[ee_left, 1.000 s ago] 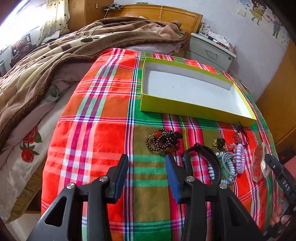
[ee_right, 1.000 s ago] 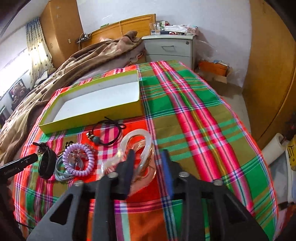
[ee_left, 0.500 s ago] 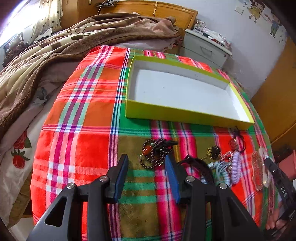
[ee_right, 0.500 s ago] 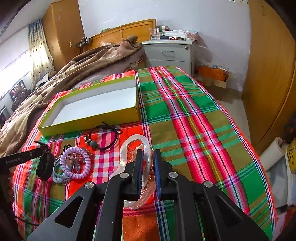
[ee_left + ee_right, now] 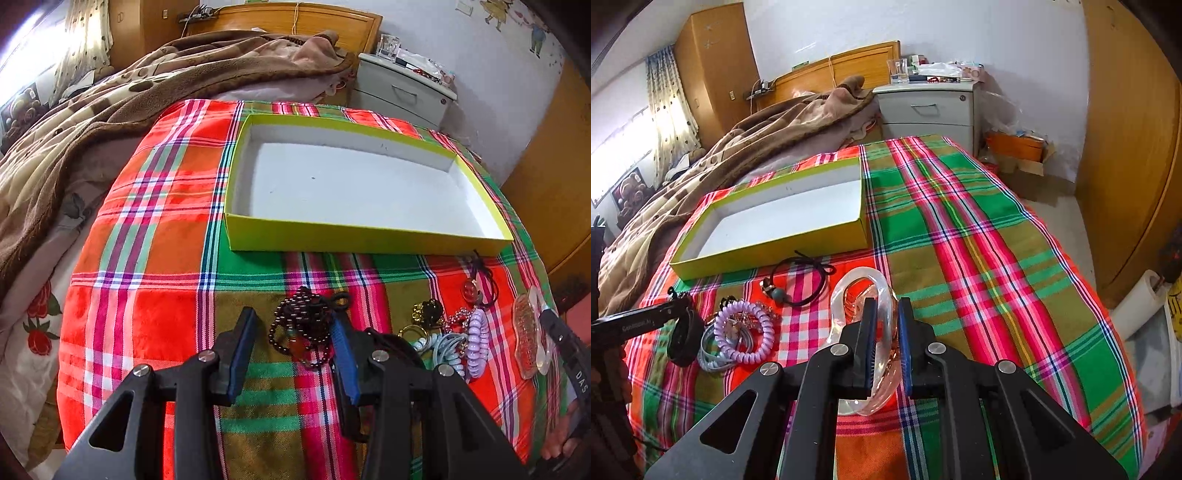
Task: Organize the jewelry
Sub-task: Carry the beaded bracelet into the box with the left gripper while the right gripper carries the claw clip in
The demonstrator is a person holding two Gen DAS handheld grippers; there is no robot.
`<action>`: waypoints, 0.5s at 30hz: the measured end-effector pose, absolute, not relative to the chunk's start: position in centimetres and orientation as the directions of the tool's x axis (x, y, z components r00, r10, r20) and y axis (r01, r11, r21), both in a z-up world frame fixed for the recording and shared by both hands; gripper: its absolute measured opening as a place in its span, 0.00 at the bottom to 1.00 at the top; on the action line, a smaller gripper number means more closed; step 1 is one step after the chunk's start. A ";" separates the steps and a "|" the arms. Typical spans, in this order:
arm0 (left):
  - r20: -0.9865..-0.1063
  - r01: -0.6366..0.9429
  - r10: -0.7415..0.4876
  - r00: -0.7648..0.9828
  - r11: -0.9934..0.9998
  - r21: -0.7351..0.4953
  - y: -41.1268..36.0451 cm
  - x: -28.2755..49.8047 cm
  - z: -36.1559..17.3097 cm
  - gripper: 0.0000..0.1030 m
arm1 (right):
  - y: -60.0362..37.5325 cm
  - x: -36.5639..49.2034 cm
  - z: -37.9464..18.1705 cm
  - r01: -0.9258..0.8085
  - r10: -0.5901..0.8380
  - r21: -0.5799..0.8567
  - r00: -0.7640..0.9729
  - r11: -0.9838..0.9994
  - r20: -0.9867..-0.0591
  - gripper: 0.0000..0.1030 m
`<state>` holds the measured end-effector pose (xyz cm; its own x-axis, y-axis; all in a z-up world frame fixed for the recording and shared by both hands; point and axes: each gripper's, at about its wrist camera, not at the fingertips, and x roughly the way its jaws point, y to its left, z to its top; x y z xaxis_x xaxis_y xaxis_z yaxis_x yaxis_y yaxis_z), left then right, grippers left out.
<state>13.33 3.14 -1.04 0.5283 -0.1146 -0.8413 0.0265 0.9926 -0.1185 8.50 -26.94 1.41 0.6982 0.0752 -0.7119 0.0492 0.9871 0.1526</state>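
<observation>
Clear plastic hair clip looks pinched in the right claw, just closed; left claw gapes wide over the dark bead bracelet, near the yellow box.

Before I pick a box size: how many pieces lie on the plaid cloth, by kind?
Spiral coil ties: 2
Dark bead strand: 1
Black cord tie: 1
Clear chunky link piece: 1
Black band: 1
Gold-and-black trinket: 1
Total: 7, tangled chain bits uncounted.
</observation>
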 end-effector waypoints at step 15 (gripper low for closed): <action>-0.832 0.019 -0.124 0.540 0.991 -0.136 4.4 13.2 0.3 0.27 | -27.0 9.4 2.9 0.043 0.087 0.169 0.720 0.985 -0.689 0.07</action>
